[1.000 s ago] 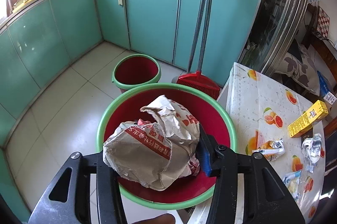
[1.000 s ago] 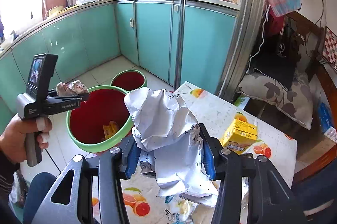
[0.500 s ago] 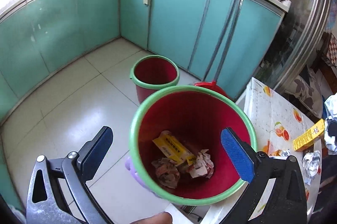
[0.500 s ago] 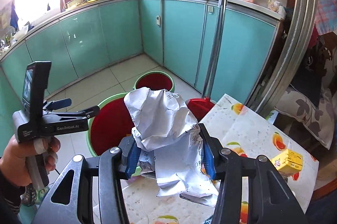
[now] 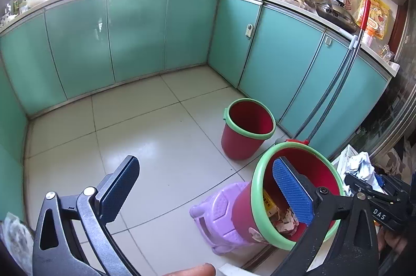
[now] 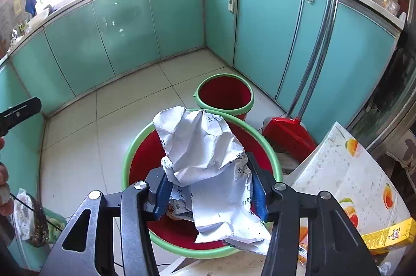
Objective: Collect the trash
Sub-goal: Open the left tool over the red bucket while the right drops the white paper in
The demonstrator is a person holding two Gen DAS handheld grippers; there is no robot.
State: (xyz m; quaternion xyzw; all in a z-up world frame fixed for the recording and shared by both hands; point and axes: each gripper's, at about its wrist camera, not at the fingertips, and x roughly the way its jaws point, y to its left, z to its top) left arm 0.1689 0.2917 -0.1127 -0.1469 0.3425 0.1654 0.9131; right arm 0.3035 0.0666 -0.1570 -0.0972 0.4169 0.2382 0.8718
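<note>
I see crumpled matt paper (image 6: 205, 159) | glossy plastic bin (image 6: 135, 146) | shiny floor tiles (image 5: 145, 143) | glossy teal cabinet fronts (image 5: 135, 31)

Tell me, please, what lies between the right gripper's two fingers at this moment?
In the right wrist view, a crumpled white paper sits clamped in the right gripper, above the near red bin.

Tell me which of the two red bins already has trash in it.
The nearer red bin, standing on the purple stool, holds wrappers and a yellow box. The far bin, on the floor by the cabinets, looks empty.
</note>
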